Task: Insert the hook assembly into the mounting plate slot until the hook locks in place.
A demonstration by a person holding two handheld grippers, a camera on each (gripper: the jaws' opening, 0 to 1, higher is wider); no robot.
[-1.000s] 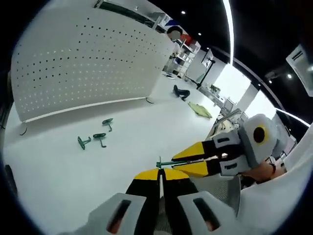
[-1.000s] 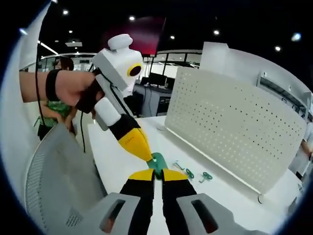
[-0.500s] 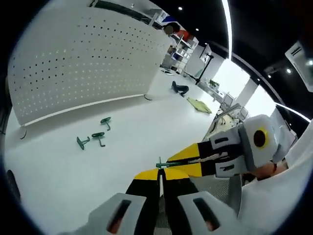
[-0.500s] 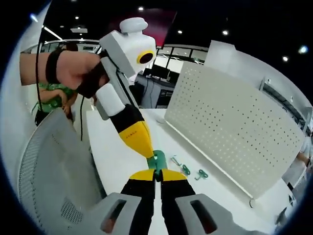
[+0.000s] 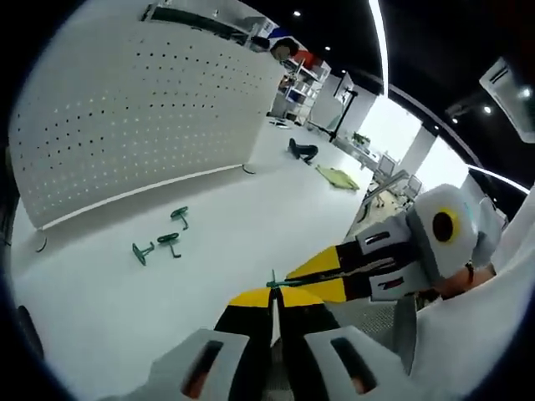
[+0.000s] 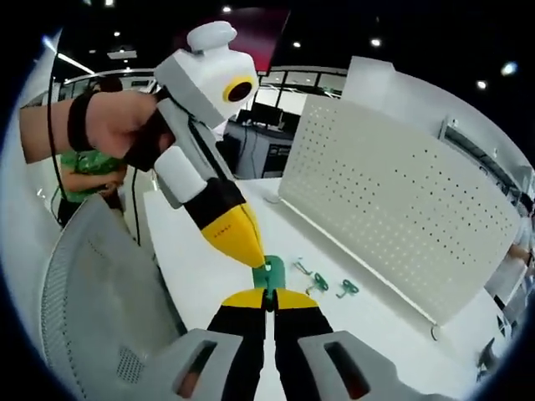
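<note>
You have a small green hook [image 6: 268, 271] pinched between your two grippers, up in the air over the near edge of the table [image 5: 251, 225]. Your right gripper [image 6: 268, 298] has its fingers squeezed shut on the bottom of the hook. Your left gripper [image 6: 251, 255] comes in from the left in the right gripper view, and its yellow fingers [image 6: 234, 238] press shut on the top of the same hook. In the left gripper view the hook looks like a thin green bar [image 5: 288, 282] running from the left gripper [image 5: 274, 294] across to the right gripper [image 5: 311, 276].

I think this is the part where you push the two little pieces of the hook together. I cannot tell if they have clicked yet, because the fingers cover the join.

Three more green hooks [image 5: 159, 242] lie loose on the table, close together, near the foot of the white board [image 5: 150, 109]. You see them in the right gripper view too [image 6: 322, 284]. They are well apart from your grippers.

The white board with its many little holes stands along the far edge of the table. No hook is on it yet, as far as I can see.

So most of the job is left. You will need to carry the hook over to the board, find its slot, and push until it locks.
</note>
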